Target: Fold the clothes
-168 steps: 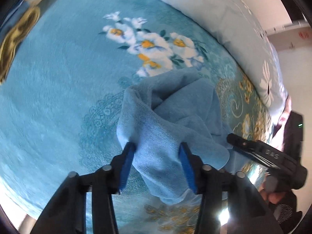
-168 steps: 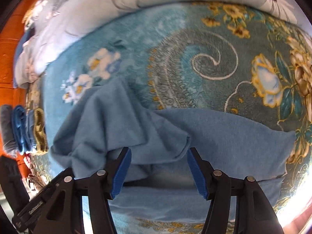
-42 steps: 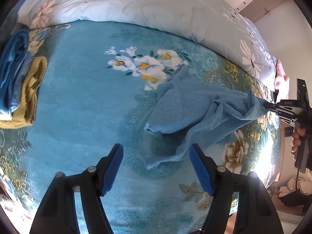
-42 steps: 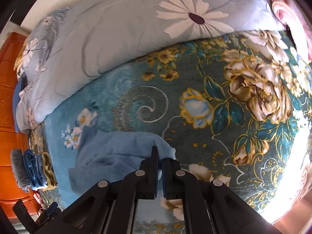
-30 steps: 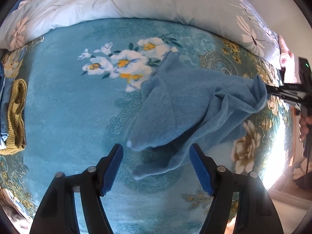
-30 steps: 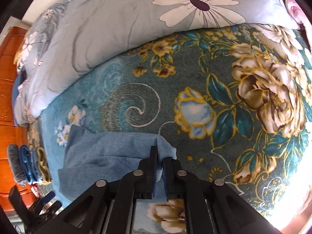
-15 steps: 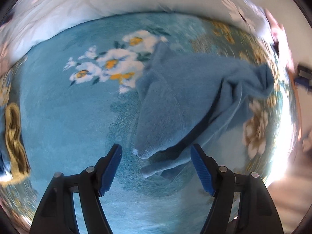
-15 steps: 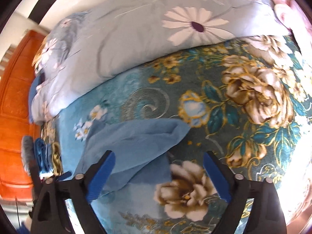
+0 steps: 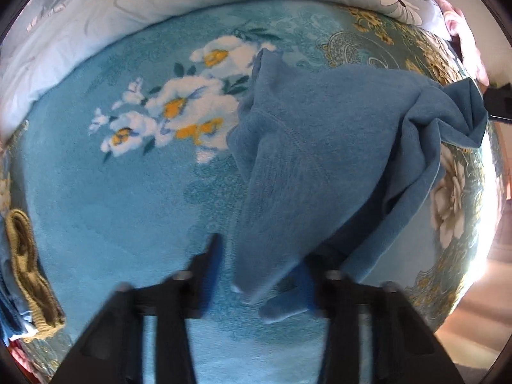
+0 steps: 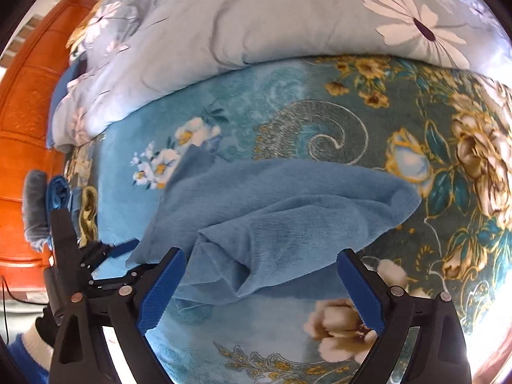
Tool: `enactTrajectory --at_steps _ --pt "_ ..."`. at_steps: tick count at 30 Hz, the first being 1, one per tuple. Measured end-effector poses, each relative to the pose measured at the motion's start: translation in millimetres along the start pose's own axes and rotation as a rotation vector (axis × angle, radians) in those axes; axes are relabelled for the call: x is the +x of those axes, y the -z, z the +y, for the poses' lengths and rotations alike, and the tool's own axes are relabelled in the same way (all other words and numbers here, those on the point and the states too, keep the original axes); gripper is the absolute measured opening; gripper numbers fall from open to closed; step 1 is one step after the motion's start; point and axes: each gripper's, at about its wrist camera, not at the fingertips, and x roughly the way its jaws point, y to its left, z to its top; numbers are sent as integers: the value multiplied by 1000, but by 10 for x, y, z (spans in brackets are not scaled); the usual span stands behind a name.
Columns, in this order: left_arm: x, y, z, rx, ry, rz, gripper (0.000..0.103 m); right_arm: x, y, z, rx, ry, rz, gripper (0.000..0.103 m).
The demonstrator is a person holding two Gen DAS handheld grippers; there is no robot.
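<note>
A crumpled blue fleece garment (image 9: 313,160) lies on the floral teal blanket (image 9: 112,198); it also shows in the right wrist view (image 10: 288,217). My left gripper (image 9: 259,265) is blurred, its jaws open with the garment's near hanging corner between them. Its dark frame shows at the left of the right wrist view (image 10: 96,256). My right gripper (image 10: 259,291) is wide open and empty, just above the garment's near folds. Its dark tip shows at the right edge of the left wrist view (image 9: 499,102), by the garment's far corner.
A pale floral duvet (image 10: 288,16) lies along the back of the bed. A pile of folded clothes, yellow knit and blue, sits at the left (image 9: 25,272), also in the right wrist view (image 10: 60,198). An orange wooden wardrobe (image 10: 22,121) stands behind it.
My right gripper let go of the garment's corner, opened wide and came closer over the cloth. My left gripper moved in on the near corner and its jaws narrowed around it.
</note>
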Motion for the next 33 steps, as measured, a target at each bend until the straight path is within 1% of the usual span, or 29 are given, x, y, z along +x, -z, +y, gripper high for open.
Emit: enactTrajectory --at_steps 1,3,5,6,8,11,15,19,24,27,30,33 --pt "13 -7 2 -9 13 2 14 -24 9 -16 12 -4 -7 97" --pt "-10 -21 9 -35 41 -12 9 -75 24 -43 33 -9 -21 97" --pt "-101 -32 30 -74 76 -49 9 -132 34 -49 40 -1 -37 97" --pt "-182 -35 53 -103 106 -74 8 -162 41 -58 44 -1 -44 97" --pt "-398 -31 103 -162 167 -136 8 -223 62 -75 49 1 -59 97" --pt "-831 -12 144 -236 259 -248 8 -333 101 -108 47 12 -81 97" --pt "-1429 -62 115 -246 313 -368 8 -505 180 -137 55 11 -118 97" --pt "-2004 -159 57 -178 304 -452 8 -609 278 -112 56 -12 -146 97" --pt "-2613 -228 7 -112 267 -517 8 -547 438 -21 44 -63 -151 97" --pt "-2841 -289 -35 -79 252 -541 8 -455 528 94 34 -109 -145 97" --pt "-3038 -315 -92 -64 266 -567 8 -416 619 208 23 -155 -150 97" --pt "-3153 -391 -164 -67 281 -586 8 -429 692 325 15 -231 -164 97"
